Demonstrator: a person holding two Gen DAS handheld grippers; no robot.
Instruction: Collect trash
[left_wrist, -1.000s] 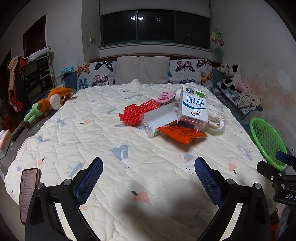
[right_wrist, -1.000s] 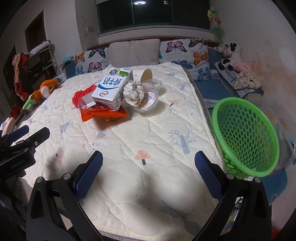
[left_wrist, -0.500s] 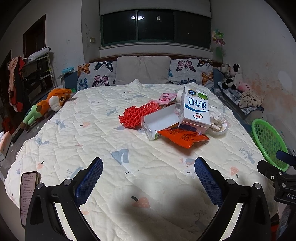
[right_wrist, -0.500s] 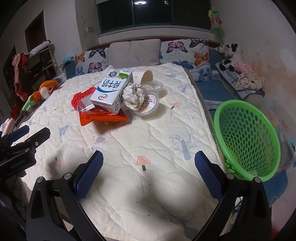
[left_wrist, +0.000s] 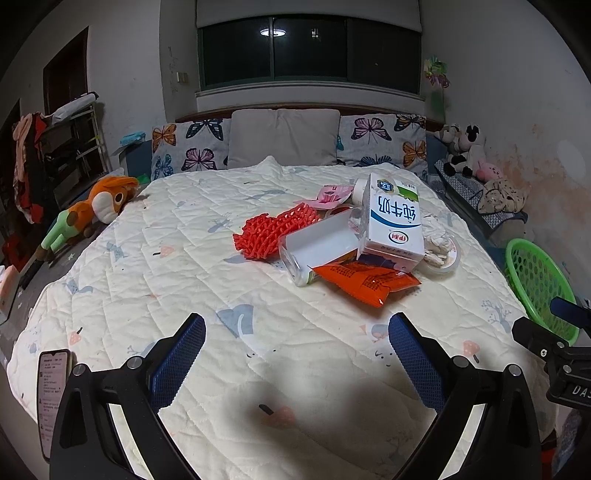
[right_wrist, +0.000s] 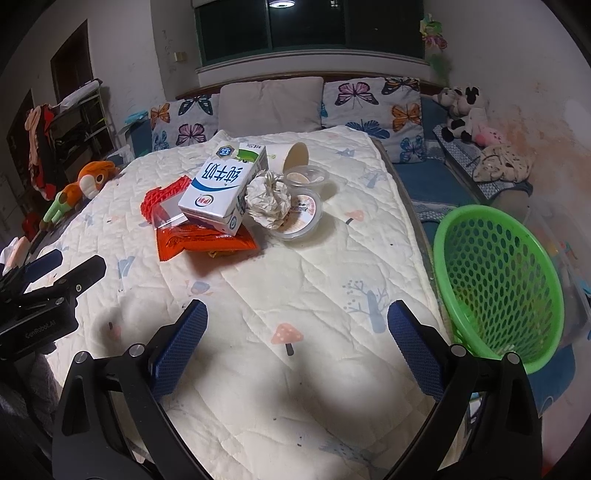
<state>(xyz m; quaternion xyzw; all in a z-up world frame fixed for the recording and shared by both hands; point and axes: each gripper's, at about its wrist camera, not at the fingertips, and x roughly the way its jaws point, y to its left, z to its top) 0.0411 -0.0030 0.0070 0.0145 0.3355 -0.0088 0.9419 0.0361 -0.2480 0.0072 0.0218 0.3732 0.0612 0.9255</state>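
There, the milk carton (right_wrist: 218, 192) lies tilted atop the orange wrapper (right_wrist: 205, 240), top pointing toward pillows.

Dim overhead lamplight, soft foreground shadows, strong fisheye edge warping.

Milk carton (right_wrist: 218, 192) tilts atop orange wrapper (right_wrist: 205, 240), beside crumpled paper (right_wrist: 267, 203).

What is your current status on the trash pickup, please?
Left tongs and right tongs open, empty, above the quilt. Trash pile untouched mid-bed, milk carton on top. Green basket beside the bed. Path clear.
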